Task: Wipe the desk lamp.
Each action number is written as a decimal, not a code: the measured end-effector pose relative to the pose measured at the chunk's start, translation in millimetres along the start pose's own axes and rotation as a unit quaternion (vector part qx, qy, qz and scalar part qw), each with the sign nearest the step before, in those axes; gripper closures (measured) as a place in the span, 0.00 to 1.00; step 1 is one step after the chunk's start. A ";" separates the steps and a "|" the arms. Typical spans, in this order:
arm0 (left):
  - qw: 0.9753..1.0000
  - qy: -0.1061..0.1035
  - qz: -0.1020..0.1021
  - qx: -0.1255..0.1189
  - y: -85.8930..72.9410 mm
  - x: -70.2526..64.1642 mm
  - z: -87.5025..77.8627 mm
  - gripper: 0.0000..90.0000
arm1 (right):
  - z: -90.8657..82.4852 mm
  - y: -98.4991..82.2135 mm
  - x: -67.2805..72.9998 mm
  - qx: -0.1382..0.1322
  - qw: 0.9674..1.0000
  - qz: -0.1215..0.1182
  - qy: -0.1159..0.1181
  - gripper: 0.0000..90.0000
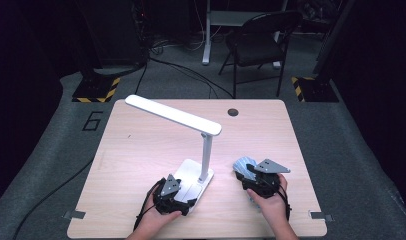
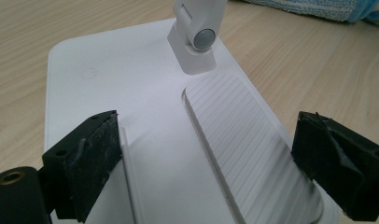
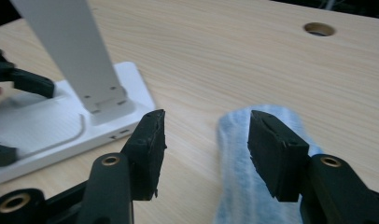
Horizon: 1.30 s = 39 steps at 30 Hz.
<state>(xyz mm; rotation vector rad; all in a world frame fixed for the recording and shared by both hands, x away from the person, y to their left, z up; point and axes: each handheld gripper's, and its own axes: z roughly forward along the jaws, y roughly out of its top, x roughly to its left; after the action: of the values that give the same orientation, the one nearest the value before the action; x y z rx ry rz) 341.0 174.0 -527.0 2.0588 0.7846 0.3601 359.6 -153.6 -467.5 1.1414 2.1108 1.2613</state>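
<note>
Light wood-grain worktop [image 1: 141, 150], rectangular, with a round cable hole [image 1: 233, 112] near its far edge.

White plastic desk lamp [image 1: 203, 150]: flat rectangular base [image 2: 145, 93] near the worktop's front edge, slim upright stem, long flat head [image 1: 171, 115] slanting up and away toward the far left. Base carries a ribbed oval panel [image 2: 253, 154] and a hinge block with a grey round pivot cap [image 2: 205, 38].

Left tongs [image 1: 188, 200] sit at the near end of the lamp base. In the left gripper view the left tongs [image 2: 206, 158] stand wide apart over the base; the pad seen at the left of that view lies on or just above the plain white surface, the other at the outer edge of the ribbed panel. Nothing pinched between them; whether they press the base, cannot tell.

Blue-and-white striped folded cloth [image 1: 243, 167] lies flat on the worktop just right of the lamp base, apart from it. Right tongs [image 1: 251, 177] hover over it. In the right gripper view the right tongs [image 3: 206, 140] gape open: one pad over bare wood, the other over the cloth [image 3: 243, 186], gripping nothing.
</note>
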 end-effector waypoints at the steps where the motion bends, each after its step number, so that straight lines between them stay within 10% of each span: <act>1: 1.000 0.000 0.000 0.000 0.0 0.0 0.0 0.09 | -3.3 -1.4 -4.9 0.001 1.000 -0.003 -0.014 0.51; 18: 1.000 -0.006 0.002 0.004 0.5 1.0 -0.6 0.09 | -12.9 -37.0 -18.6 0.038 0.998 0.037 -0.045 0.46; 39: 1.000 -0.006 0.002 0.004 0.5 1.1 -0.4 0.09 | -2.9 -55.2 -17.3 0.066 0.996 0.032 -0.045 0.44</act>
<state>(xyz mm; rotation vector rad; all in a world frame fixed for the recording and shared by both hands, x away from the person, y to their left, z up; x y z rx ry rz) 341.8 174.7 -526.4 2.0683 0.7762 0.3458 343.7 -183.0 -514.7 1.3058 2.1332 1.0895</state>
